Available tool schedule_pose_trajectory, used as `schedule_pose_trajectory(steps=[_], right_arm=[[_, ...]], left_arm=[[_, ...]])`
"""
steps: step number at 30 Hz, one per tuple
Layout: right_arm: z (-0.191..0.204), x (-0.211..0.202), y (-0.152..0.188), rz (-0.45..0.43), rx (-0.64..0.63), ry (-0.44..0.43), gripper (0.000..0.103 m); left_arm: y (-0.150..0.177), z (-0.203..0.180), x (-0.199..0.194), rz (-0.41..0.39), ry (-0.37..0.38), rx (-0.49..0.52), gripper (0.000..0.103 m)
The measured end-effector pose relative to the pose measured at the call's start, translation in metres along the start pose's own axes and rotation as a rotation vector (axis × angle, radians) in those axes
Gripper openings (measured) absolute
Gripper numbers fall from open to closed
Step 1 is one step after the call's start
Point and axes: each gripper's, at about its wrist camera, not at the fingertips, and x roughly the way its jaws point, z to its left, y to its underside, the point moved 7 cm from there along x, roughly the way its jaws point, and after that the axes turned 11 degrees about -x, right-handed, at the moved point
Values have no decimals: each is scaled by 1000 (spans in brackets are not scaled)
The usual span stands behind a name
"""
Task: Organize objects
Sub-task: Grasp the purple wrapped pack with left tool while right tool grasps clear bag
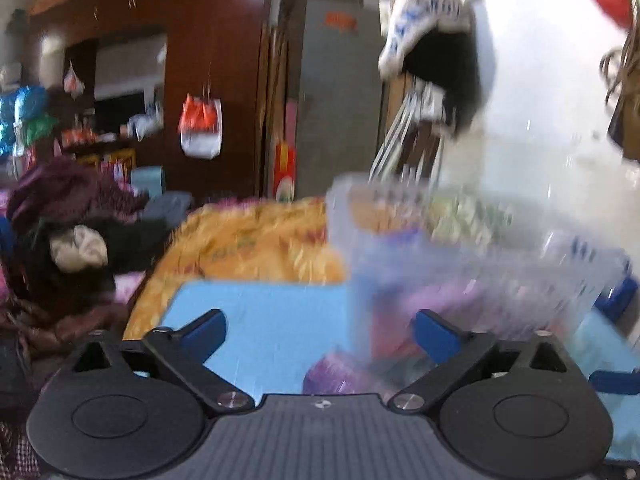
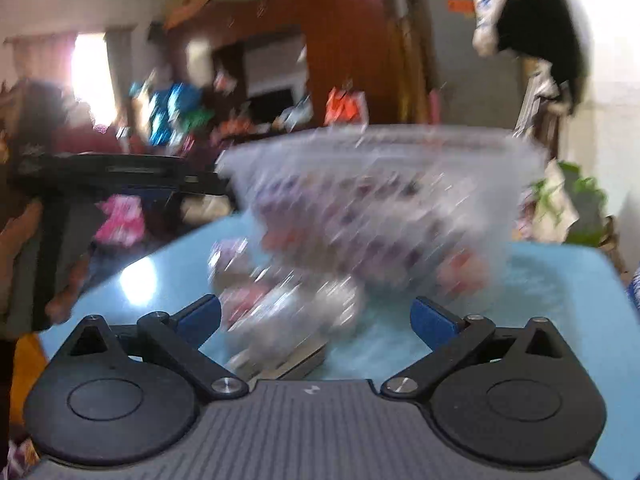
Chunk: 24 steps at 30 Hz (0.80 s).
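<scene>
Jaws of both grippers (image 1: 318,330) (image 2: 316,320) gape wide, holding nothing.

I see a light blue table (image 1: 256,320) with a clear plastic container (image 2: 380,208) holding blurred purple, red and pink items. My grippers' fingertips (image 1: 202,330) are blue on black arms. An orange-yellow patterned cloth (image 1: 248,240) lies far left.

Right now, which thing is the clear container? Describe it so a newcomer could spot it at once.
Start at the light blue table. The clear plastic container stands on it, straight ahead of the open right gripper. It is the only see-through thing there, wide-rimmed, with blurred red and purple items inside and a few more lying at its foot.
</scene>
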Motion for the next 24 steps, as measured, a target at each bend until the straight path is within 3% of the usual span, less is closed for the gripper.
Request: schedule_pose_trajectory(steps=[2,5,13,24], right_arm=[[3,6,-3,-7,-16,18,103],[4,8,-8,-19,-6,14,99],[15,21,-1,36,-41,5,59],[8,-3,1,-55,-26,31,59]], left_arm=[[9,4,12,51,16,4,95],[13,6,19,58,10,17,95],[28,1,28,93,6,34,90],[38,-10,40,141,-6,40,88]])
